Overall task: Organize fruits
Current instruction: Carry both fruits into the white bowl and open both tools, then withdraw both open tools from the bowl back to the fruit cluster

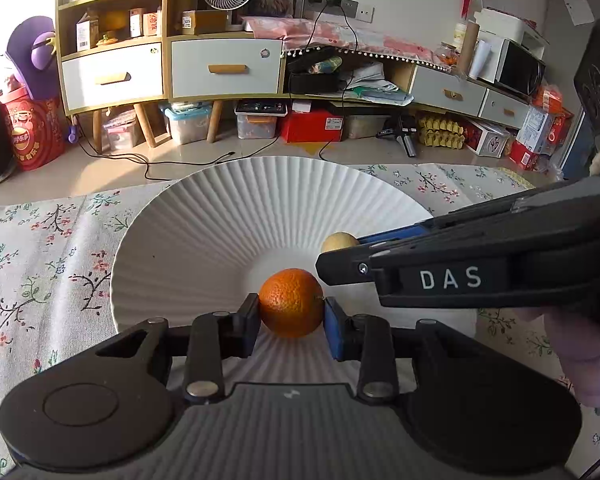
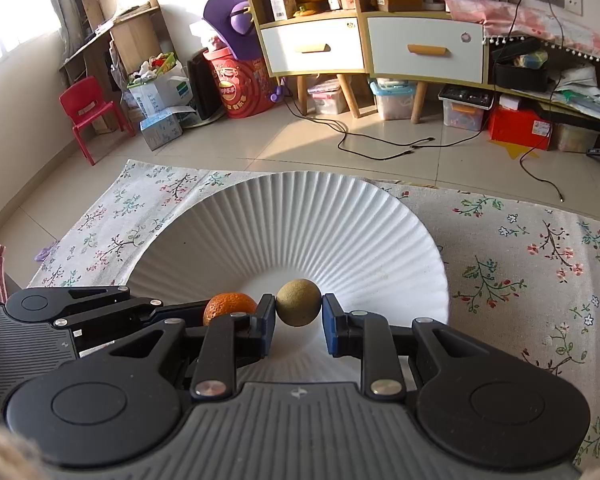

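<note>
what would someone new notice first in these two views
The big white ribbed plate on the floral cloth fills the middle of both views. Over its centre, the left hand-held gripper is shut on an orange, and the right hand-held gripper beside it is shut on a small brownish-green fruit. Behind is a cluttered room with shelves.

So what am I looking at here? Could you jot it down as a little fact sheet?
left gripper: shut on the orange
right gripper: shut on the brownish round fruit
where: both fruits held over the white ribbed plate
plate rests on: floral cloth
who holds the grippers: a person, one in each hand
fruits released: not yet
</note>
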Tool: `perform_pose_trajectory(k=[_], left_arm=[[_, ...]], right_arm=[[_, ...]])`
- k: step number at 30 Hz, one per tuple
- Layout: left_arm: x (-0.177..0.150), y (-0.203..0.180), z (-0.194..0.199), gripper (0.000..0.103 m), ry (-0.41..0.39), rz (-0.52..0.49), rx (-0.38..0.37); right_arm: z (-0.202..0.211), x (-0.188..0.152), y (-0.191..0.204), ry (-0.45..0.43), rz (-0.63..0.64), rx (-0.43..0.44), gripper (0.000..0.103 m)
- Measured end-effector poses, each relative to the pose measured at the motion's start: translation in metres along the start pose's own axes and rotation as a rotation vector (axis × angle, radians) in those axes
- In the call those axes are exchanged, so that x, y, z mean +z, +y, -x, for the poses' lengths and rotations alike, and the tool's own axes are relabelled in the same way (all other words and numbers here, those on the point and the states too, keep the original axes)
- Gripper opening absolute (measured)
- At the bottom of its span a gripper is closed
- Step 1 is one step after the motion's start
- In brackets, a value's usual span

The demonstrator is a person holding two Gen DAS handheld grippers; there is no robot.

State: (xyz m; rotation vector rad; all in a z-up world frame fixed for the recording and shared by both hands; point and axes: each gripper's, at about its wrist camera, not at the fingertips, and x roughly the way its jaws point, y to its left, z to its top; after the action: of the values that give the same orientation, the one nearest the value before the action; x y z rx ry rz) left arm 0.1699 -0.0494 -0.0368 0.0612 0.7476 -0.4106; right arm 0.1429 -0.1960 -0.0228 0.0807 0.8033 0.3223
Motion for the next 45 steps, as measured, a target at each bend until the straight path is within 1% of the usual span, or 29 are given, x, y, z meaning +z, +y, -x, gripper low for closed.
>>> perform_pose_trajectory(k=[6, 7, 8, 10, 11, 12, 16, 20, 21, 23, 25, 27, 30, 32, 34, 36, 40, 43, 45], left_arm=[[0.002, -0.001, -0.004, 0.028, -0.004, -0.022, 0.003], [0.003, -0.001, -0.004, 0.028, -0.004, -0.024, 0.001], [0.003, -0.001, -0.004, 0.031, -0.004, -0.027, -0.002], [0.003, 0.0, -0.002, 0.039, -0.008, -0.037, -0.006], [0.003, -0.001, -0.001, 0.046, -0.012, -0.043, -0.006], [0.003, -0.002, 0.001, 0.051, -0.016, -0.048, -0.004], [0.002, -0.004, 0.009, 0.059, -0.032, -0.063, -0.007], [0.0, -0.005, 0.024, 0.072, -0.045, -0.062, -0.007], [-0.001, -0.006, 0.027, 0.075, -0.047, -0.061, -0.004], [-0.004, -0.006, 0.036, 0.076, -0.045, -0.056, 0.001], [-0.008, -0.007, 0.046, 0.08, -0.041, -0.059, 0.005], [-0.013, -0.009, 0.056, 0.084, -0.041, -0.068, 0.008], [-0.021, -0.009, 0.068, 0.09, -0.029, -0.068, 0.008], [-0.026, -0.009, 0.077, 0.092, -0.024, -0.061, 0.012], [-0.03, -0.008, 0.085, 0.093, -0.016, -0.052, 0.017], [-0.035, -0.009, 0.092, 0.097, -0.005, -0.048, 0.026], [-0.052, -0.01, 0.108, 0.097, 0.008, -0.049, 0.043], [-0.064, -0.009, 0.112, 0.097, 0.028, -0.045, 0.067], [-0.071, -0.007, 0.114, 0.097, 0.037, -0.046, 0.067]], right_arm=[[-0.003, 0.002, -0.001, 0.005, -0.005, -0.002, 0.023], [-0.004, 0.003, -0.002, 0.006, -0.007, -0.002, 0.025], [-0.004, 0.003, -0.002, 0.006, -0.012, 0.0, 0.025], [-0.003, 0.003, -0.003, 0.0, -0.02, 0.003, 0.029], [-0.002, 0.004, -0.003, -0.003, -0.02, 0.004, 0.03], [0.0, 0.004, -0.003, -0.008, -0.019, 0.007, 0.034], [0.01, 0.004, -0.001, -0.029, -0.021, 0.009, 0.046], [0.022, 0.003, 0.0, -0.047, -0.028, 0.006, 0.054], [0.027, 0.003, 0.0, -0.053, -0.029, 0.006, 0.057], [0.036, 0.0, 0.001, -0.069, -0.035, 0.005, 0.062], [0.046, -0.003, 0.001, -0.083, -0.043, 0.002, 0.071], [0.056, -0.01, 0.003, -0.096, -0.045, 0.001, 0.076], [0.067, -0.02, 0.008, -0.095, -0.031, -0.016, 0.079], [0.073, -0.026, 0.012, -0.096, -0.017, -0.032, 0.083], [0.081, -0.034, 0.017, -0.103, -0.015, -0.037, 0.089], [0.088, -0.041, 0.02, -0.11, -0.032, -0.032, 0.092], [0.096, -0.055, 0.024, -0.103, -0.065, -0.023, 0.095], [0.098, -0.062, 0.029, -0.092, -0.061, -0.041, 0.096], [0.099, -0.066, 0.033, -0.09, -0.054, -0.056, 0.096]])
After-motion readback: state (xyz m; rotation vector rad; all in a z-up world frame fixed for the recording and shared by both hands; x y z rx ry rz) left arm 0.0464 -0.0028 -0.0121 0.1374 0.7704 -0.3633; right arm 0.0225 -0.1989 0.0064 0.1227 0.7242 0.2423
